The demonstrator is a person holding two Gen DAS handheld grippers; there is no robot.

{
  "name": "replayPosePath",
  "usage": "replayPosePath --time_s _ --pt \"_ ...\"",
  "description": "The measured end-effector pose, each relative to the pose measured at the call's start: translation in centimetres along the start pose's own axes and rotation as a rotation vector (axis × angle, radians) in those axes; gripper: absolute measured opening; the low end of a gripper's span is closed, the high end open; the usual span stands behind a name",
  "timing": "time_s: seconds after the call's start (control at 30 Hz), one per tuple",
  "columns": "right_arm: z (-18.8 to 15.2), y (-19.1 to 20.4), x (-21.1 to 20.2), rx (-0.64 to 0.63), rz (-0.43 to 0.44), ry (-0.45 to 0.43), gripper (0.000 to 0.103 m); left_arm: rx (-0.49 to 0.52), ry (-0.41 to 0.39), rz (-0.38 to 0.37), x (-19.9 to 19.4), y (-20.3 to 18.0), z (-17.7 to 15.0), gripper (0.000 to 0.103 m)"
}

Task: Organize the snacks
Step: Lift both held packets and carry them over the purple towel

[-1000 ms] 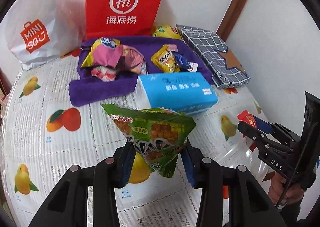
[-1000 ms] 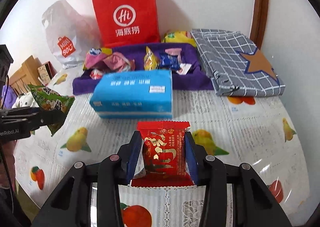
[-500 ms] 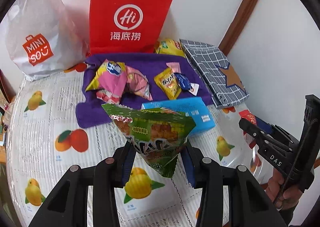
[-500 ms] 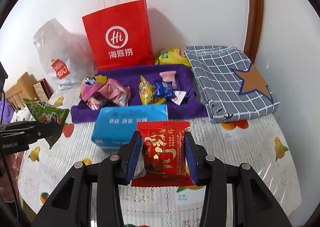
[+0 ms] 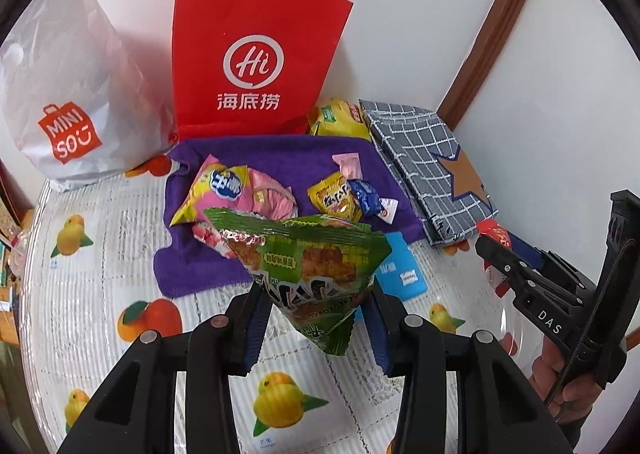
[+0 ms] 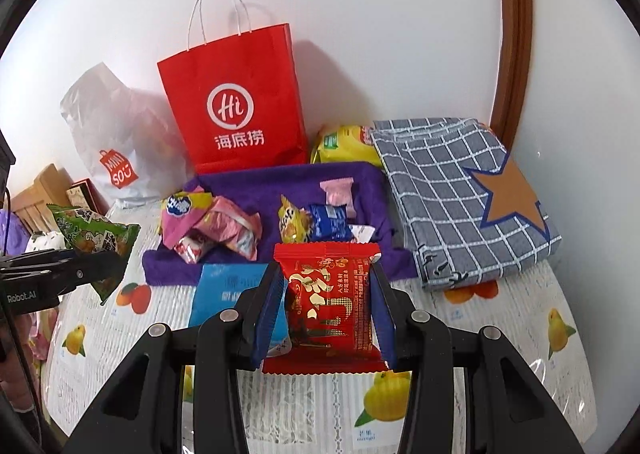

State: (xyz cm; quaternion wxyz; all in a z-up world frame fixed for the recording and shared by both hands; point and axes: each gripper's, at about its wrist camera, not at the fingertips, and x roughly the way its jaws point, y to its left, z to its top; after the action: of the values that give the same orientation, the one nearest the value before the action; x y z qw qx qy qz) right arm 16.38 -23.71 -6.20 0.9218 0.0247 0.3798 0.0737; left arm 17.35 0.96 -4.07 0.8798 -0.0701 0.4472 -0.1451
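The left gripper (image 5: 316,318) holds a green snack bag (image 5: 308,258) between its jaws; the blue pads press on the narrow lower part of the bag, and the wide top stands above them. The bag hangs in the air over the table (image 5: 100,278), which is covered with a white cloth printed with fruits. In the right wrist view the same green bag (image 6: 98,242) is seen at the left edge, clamped in the black gripper.

The right gripper (image 6: 326,310) is closed on a red snack packet (image 6: 332,306). The packet stands upright between the two pads, also lifted above the table. In the left wrist view this gripper (image 5: 496,250) comes in from the right side, with a hand (image 5: 560,378) under it, and only a small part of the red packet shows at its tip.

Behind both grippers a purple towel (image 6: 280,178) lies on the table, and several small snacks rest on it: a pink and yellow bag (image 6: 188,214), a yellow packet (image 6: 292,222), a blue packet (image 6: 326,220) just beside it, and a small pink packet (image 6: 338,192). A blue tissue pack (image 6: 224,290) lies in front of the towel. A red paper bag (image 6: 236,102) stands against the wall, a white plastic bag (image 6: 116,134) is to its left, and a folded grey checked cloth (image 6: 452,190) with a brown star lies on the right side. A yellow bag (image 6: 344,144) sits between the red paper bag and the checked cloth.
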Motion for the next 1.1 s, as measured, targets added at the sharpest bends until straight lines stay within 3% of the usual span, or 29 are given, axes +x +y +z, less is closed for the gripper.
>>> replayPosePath --time_s 1.1 --pt "4.3 0.4 2.9 0.001 -0.015 -0.016 0.043 0.001 -0.019 0.016 1.3 1.0 4.5 0.041"
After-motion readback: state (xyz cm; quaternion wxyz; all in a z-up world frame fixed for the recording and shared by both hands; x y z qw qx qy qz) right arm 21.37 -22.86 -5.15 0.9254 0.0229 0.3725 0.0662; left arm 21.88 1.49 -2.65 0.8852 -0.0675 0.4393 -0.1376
